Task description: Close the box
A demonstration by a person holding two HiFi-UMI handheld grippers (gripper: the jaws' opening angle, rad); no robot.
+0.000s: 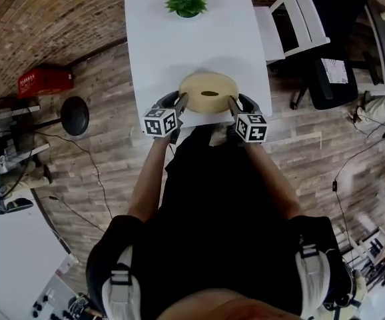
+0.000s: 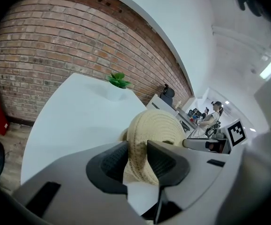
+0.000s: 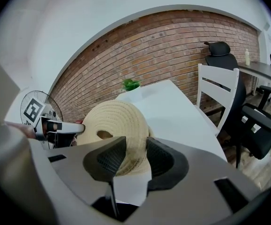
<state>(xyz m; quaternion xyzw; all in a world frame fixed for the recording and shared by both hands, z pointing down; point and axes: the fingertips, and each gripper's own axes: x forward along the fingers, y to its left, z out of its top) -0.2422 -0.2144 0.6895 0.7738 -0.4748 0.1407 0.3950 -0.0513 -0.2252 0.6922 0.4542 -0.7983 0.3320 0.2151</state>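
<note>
A round, straw-coloured woven lid (image 1: 209, 93) with a dark hole in its middle is at the near edge of the white table (image 1: 179, 45). My left gripper (image 1: 181, 102) is shut on its left rim and my right gripper (image 1: 232, 104) is shut on its right rim. In the left gripper view the lid's edge (image 2: 156, 125) fills the gap between the dark pads of the left gripper (image 2: 136, 158). The right gripper view shows the same for the lid (image 3: 114, 118) and the right gripper (image 3: 135, 156). A sliver of woven material shows just below the lid; the box body is otherwise hidden.
A small potted plant (image 1: 187, 2) stands at the table's far end. A white chair (image 1: 296, 22) and a black office chair (image 1: 339, 65) are to the right. A black stool (image 1: 74, 115) and a red crate (image 1: 44, 82) are on the floor to the left.
</note>
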